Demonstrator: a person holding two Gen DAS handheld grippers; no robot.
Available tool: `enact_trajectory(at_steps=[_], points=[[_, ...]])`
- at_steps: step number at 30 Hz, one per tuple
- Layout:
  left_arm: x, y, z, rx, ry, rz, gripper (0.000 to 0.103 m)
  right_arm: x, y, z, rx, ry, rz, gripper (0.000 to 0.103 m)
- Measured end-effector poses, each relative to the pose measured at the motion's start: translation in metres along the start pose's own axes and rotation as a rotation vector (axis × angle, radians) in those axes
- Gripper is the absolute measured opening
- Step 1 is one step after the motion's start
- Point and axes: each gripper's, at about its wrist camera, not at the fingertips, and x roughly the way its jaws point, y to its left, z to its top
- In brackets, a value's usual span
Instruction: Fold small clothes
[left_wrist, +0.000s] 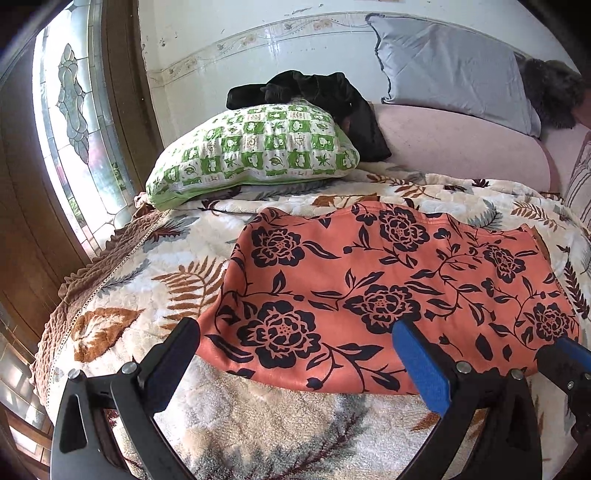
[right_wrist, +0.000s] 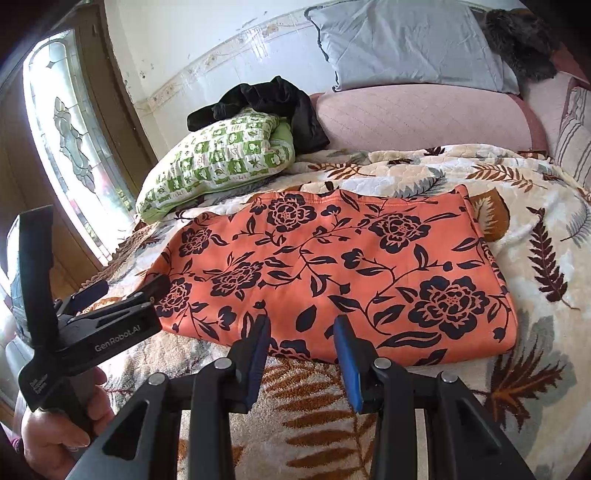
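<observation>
An orange garment (right_wrist: 332, 266) printed with dark flowers lies flat on a leaf-patterned blanket (right_wrist: 535, 221) on the bed, its long axis running left to right across both wrist views, one long edge toward the grippers. The left gripper (left_wrist: 295, 347), jaws spread wide, hovers at the garment's near left corner. The right gripper (right_wrist: 301, 343), jaws parted and empty, sits at the middle of the near edge. A green checked pillow (right_wrist: 221, 158) rests beyond.

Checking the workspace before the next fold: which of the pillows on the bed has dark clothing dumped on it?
The green-and-white checked pillow, near the window. A black garment lies over its far end. The grey pillow leans bare against the wall.
</observation>
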Motion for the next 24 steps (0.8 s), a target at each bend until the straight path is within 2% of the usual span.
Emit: enact_trajectory(at_steps=[10,13,14,15,16,18,21,24], points=[[0.024,0.001,0.001,-0.017,0.046,-0.010,0.103,0.034,-0.019,0.014,0.059,0.027,-0.011,0.040],[0.040,0.005,0.000,-0.040,0.100,-0.034,0.103,0.052,-0.018,0.013,0.039,0.058,-0.003,0.040],[0.046,0.011,0.000,-0.066,0.126,-0.045,0.103,0.066,-0.019,0.010,0.034,0.124,0.000,0.046],[0.053,0.018,-0.001,-0.103,0.152,-0.060,0.103,0.079,-0.021,0.005,0.045,0.196,-0.016,0.048],[0.059,0.027,-0.002,-0.146,0.178,-0.068,0.103,0.084,-0.025,0.000,0.070,0.208,-0.018,0.049],[0.069,0.049,-0.003,-0.240,0.209,-0.072,0.103,0.076,-0.025,0.001,0.095,0.175,0.002,0.048],[0.074,0.083,-0.007,-0.374,0.197,-0.084,0.103,0.063,-0.025,0.006,0.101,0.140,0.036,0.048],[0.082,0.112,-0.016,-0.506,0.203,-0.167,0.103,0.061,-0.027,0.007,0.114,0.130,0.033,0.048]])
